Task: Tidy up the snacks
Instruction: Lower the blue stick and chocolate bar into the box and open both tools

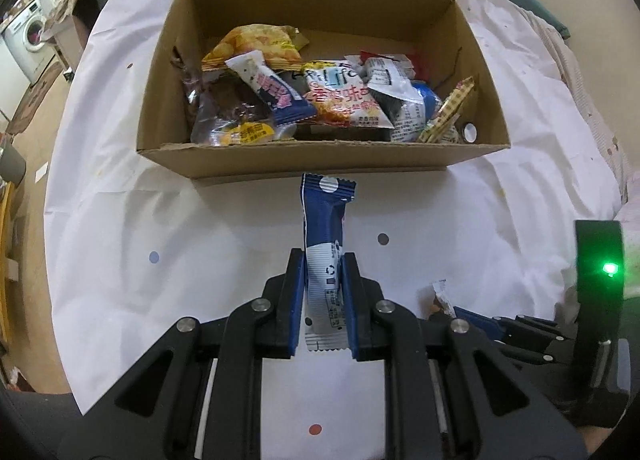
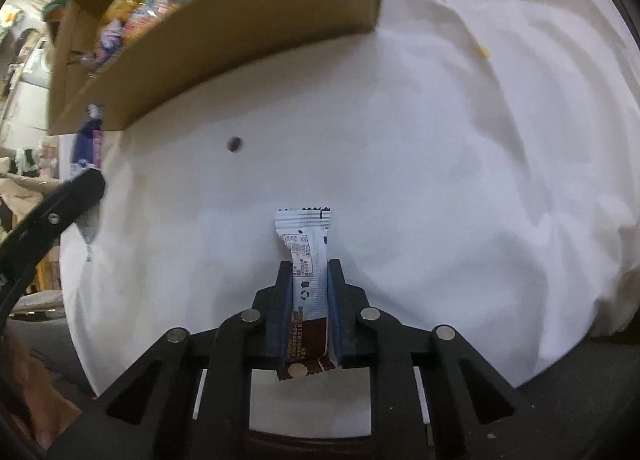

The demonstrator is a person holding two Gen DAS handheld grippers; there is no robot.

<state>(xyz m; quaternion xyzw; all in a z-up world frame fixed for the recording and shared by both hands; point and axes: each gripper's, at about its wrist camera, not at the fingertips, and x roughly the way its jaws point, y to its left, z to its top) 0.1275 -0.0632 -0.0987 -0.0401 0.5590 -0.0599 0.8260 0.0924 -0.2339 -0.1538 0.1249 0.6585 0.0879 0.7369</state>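
A cardboard box (image 1: 320, 156) holds several snack packets (image 1: 340, 96) on a white cloth. My left gripper (image 1: 323, 260) is shut on a blue and white snack bar (image 1: 324, 216), held upright just in front of the box's near wall. My right gripper (image 2: 308, 266) is shut on a white and brown snack bar (image 2: 306, 244), low over the cloth to the right of the box (image 2: 240, 32). The right gripper also shows in the left wrist view (image 1: 472, 316), and the left gripper with its blue bar shows in the right wrist view (image 2: 86, 164).
The white cloth (image 1: 120, 200) covers the table and carries small coloured dots (image 1: 383, 239). The table's edges fall away at left and front. A washing machine (image 1: 28, 32) stands far left. Rumpled fabric lies behind the box.
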